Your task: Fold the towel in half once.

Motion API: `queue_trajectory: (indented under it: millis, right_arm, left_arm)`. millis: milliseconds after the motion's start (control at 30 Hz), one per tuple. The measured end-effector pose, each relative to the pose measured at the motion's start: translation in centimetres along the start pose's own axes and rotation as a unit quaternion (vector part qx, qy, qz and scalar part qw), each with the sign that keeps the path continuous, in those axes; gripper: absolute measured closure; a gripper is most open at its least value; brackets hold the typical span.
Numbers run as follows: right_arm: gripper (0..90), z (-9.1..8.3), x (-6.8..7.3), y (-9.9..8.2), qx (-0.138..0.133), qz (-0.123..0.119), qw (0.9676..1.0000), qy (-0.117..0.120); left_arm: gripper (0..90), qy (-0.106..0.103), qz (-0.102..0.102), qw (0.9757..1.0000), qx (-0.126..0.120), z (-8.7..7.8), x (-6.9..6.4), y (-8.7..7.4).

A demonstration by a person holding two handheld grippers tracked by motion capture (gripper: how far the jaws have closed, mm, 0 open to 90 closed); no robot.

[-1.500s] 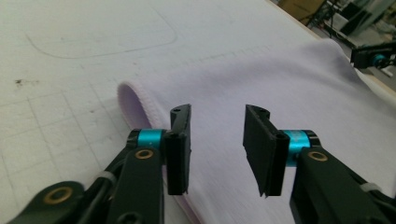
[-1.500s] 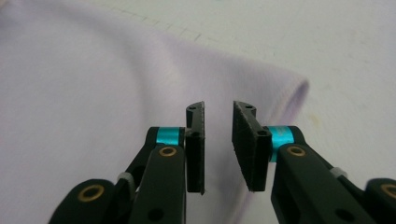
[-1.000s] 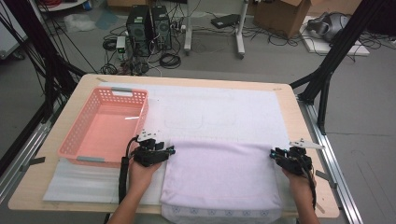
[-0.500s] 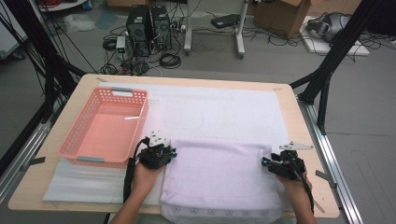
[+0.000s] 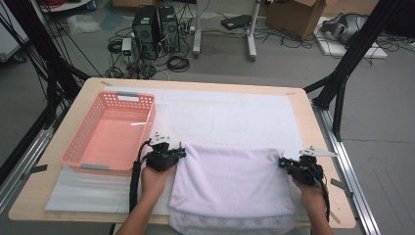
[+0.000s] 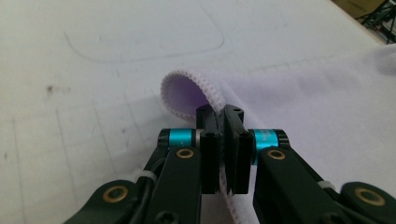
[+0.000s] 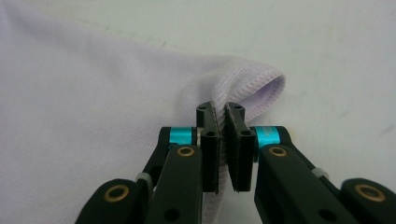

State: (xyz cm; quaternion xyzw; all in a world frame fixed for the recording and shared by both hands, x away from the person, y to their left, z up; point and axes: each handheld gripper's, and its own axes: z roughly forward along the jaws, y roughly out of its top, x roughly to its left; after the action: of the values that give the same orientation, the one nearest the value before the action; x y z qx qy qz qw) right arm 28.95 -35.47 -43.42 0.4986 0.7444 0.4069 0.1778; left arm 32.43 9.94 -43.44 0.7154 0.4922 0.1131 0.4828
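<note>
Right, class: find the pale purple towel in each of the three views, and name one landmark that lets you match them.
High view: the pale purple towel lies folded at the table's near edge, between both grippers.
Left gripper view: its stitched edge curls at centre, pinched in the jaws; cloth spreads right.
Right gripper view: its cloth spreads left, the corner pinched at centre.
Shared landmark: the white table mat.

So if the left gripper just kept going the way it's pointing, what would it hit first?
The left gripper is shut on the lavender towel, so the towel's curled corner sits right ahead. Past that lies the white table cover, apparently free of other things, though depth is hard to judge.
</note>
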Motion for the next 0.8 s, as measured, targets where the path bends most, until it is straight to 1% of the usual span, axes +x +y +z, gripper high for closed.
queue_trajectory:
  millis: [33,67,133,167,233,267,300,400,433,500,567,600,633,667,733,800]
  right_arm:
    - [85.3,0.0,-0.1,0.3,-0.005,0.003,1.0000,0.000]
    - [85.3,0.1,-0.3,0.6,-0.010,0.007,0.9999,0.000]
    - [85.3,0.3,-0.9,1.0,-0.027,0.023,0.9994,0.001]
    - [85.3,0.4,-1.3,1.3,-0.031,0.027,0.9992,-0.002]
    - [85.3,0.6,-1.8,1.8,-0.039,0.028,0.9988,-0.005]
    - [85.3,0.7,-2.1,2.1,-0.042,0.027,0.9987,-0.009]
    - [85.2,0.9,-2.3,2.4,-0.044,0.025,0.9987,-0.012]
    - [85.2,1.5,-3.0,3.5,-0.048,0.023,0.9985,-0.016]
    - [85.2,1.7,-3.2,3.9,-0.047,0.018,0.9986,-0.018]
    - [85.2,2.3,-3.4,4.6,-0.048,0.015,0.9984,-0.025]
    - [85.2,2.9,-3.5,5.3,-0.047,0.011,0.9984,-0.028]
    - [85.2,3.2,-3.6,5.6,-0.047,0.010,0.9984,-0.030]
    - [85.2,3.5,-3.7,5.9,-0.048,0.012,0.9983,-0.032]
    - [85.2,3.8,-3.9,6.2,-0.050,0.016,0.9981,-0.032]
    - [85.1,4.3,-4.1,6.4,-0.044,0.022,0.9982,-0.034]
    - [84.7,4.9,-4.3,6.2,-0.026,0.022,0.9986,-0.040]
  left_arm:
    - [85.6,0.003,0.001,1.0000,0.001,0.1,0.1,0.5]
    - [85.6,0.005,-0.002,1.0000,-0.004,0.2,0.3,1.1]
    - [85.6,0.004,-0.017,0.9997,-0.016,0.3,0.8,2.1]
    - [85.6,0.007,-0.019,0.9996,-0.021,0.5,0.9,2.7]
    - [85.7,0.009,-0.013,0.9994,-0.029,0.7,1.1,3.7]
    - [85.6,0.007,-0.008,0.9995,-0.030,0.9,1.2,4.2]
    - [85.6,0.006,-0.008,0.9991,-0.041,1.1,1.2,4.6]
    - [85.6,0.009,-0.003,0.9992,-0.038,2.1,1.9,5.6]
    - [85.5,0.007,-0.004,0.9992,-0.040,2.4,2.1,5.9]
    - [85.5,0.011,-0.006,0.9990,-0.042,2.9,2.5,6.3]
    - [85.5,0.014,-0.002,0.9990,-0.042,3.3,2.9,6.7]
    - [85.5,0.015,-0.004,0.9988,-0.046,3.4,3.1,6.7]
    - [85.5,0.014,-0.012,0.9988,-0.045,3.5,3.2,6.7]
    - [85.5,0.015,-0.018,0.9990,-0.037,3.7,3.3,6.6]
    - [85.3,0.017,-0.019,0.9995,-0.017,4.0,3.1,6.2]
    - [83.8,0.025,-0.020,0.9994,-0.011,4.3,2.9,5.7]
